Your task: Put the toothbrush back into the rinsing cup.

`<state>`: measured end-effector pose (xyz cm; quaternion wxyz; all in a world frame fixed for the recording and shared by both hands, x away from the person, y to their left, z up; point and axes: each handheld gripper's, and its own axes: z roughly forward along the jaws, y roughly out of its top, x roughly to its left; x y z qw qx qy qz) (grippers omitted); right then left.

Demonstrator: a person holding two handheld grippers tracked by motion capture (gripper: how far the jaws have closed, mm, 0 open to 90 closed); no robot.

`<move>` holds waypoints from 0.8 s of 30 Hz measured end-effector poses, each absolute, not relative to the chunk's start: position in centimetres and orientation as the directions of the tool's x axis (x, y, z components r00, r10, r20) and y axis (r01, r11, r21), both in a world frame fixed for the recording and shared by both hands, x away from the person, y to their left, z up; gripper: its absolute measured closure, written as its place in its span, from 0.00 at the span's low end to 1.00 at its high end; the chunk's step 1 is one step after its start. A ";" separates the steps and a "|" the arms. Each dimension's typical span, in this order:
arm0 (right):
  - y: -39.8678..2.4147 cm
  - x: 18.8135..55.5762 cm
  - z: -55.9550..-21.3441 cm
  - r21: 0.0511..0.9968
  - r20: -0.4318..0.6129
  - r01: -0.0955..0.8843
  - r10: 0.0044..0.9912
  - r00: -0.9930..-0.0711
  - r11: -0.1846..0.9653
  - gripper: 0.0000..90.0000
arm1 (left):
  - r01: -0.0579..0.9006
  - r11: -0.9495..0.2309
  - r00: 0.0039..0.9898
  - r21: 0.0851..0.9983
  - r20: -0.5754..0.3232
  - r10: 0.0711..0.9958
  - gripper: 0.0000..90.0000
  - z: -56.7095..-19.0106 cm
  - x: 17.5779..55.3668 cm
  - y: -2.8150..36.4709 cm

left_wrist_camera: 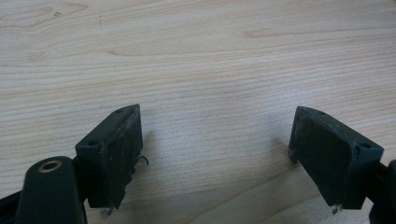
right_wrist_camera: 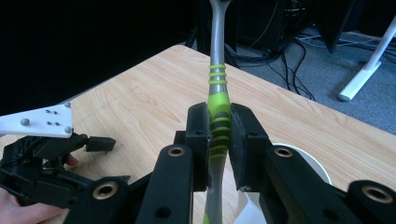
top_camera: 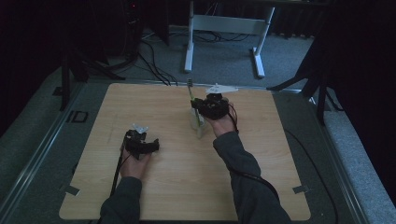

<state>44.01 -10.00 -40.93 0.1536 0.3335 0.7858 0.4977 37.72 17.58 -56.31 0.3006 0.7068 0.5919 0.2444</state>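
A grey and green toothbrush [right_wrist_camera: 217, 74] stands upright, and my right gripper [right_wrist_camera: 219, 125] is shut on its ribbed green grip. In the high view the toothbrush [top_camera: 191, 90] rises beside the right gripper [top_camera: 208, 106] at the table's middle rear, with its lower end going down into a pale cup [top_camera: 198, 124]. The cup's white rim [right_wrist_camera: 309, 161] shows just behind the right jaw. My left gripper [top_camera: 150, 145] rests low at the left of the table [top_camera: 187, 186]. Its jaws stand wide apart, open [left_wrist_camera: 217, 140], over bare wood with nothing between them.
The wooden table [left_wrist_camera: 210, 56] is ringed by grey carpet and a metal rail. A white desk frame [top_camera: 224, 28] and cables lie on the floor beyond the far edge. The left gripper [right_wrist_camera: 46, 163] in a hand sits to the left in the right gripper view.
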 end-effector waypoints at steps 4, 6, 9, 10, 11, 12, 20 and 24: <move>-10.0 44.1 -41.0 0.886 0.090 0.372 0.687 -0.721 0.275 0.88 | 0.690 -0.118 0.179 0.715 -0.011 0.984 0.20 -56.3 37.7 17.6; -10.1 44.1 -41.0 0.888 0.093 0.373 0.690 -0.718 0.269 0.87 | 0.690 -0.118 0.180 0.714 -0.010 0.984 0.20 -56.3 37.7 17.6; -10.2 44.1 -41.0 0.892 0.091 0.369 0.696 -0.712 0.262 0.87 | 0.690 -0.118 0.180 0.714 -0.010 0.984 0.20 -56.3 37.7 17.6; -10.2 44.1 -41.0 0.894 0.088 0.366 0.698 -0.711 0.260 0.88 | 0.690 -0.118 0.180 0.714 -0.010 0.984 0.20 -56.3 37.7 17.6; -10.2 44.1 -41.1 0.895 0.087 0.363 0.699 -0.710 0.257 0.87 | 0.690 -0.119 0.180 0.714 -0.010 0.984 0.20 -56.3 37.7 17.6; -10.3 44.1 -41.1 0.897 0.090 0.362 0.699 -0.709 0.252 0.87 | 0.689 -0.118 0.179 0.715 -0.011 0.984 0.20 -56.3 37.7 17.6; -10.5 44.0 -41.4 0.906 0.086 0.351 0.709 -0.700 0.236 0.87 | 0.690 -0.118 0.180 0.714 -0.010 0.984 0.20 -56.3 37.7 17.6; -10.6 44.0 -41.7 0.908 0.077 0.347 0.720 -0.689 0.235 0.87 | 0.690 -0.117 0.179 0.715 -0.011 0.984 0.20 -56.3 37.7 17.6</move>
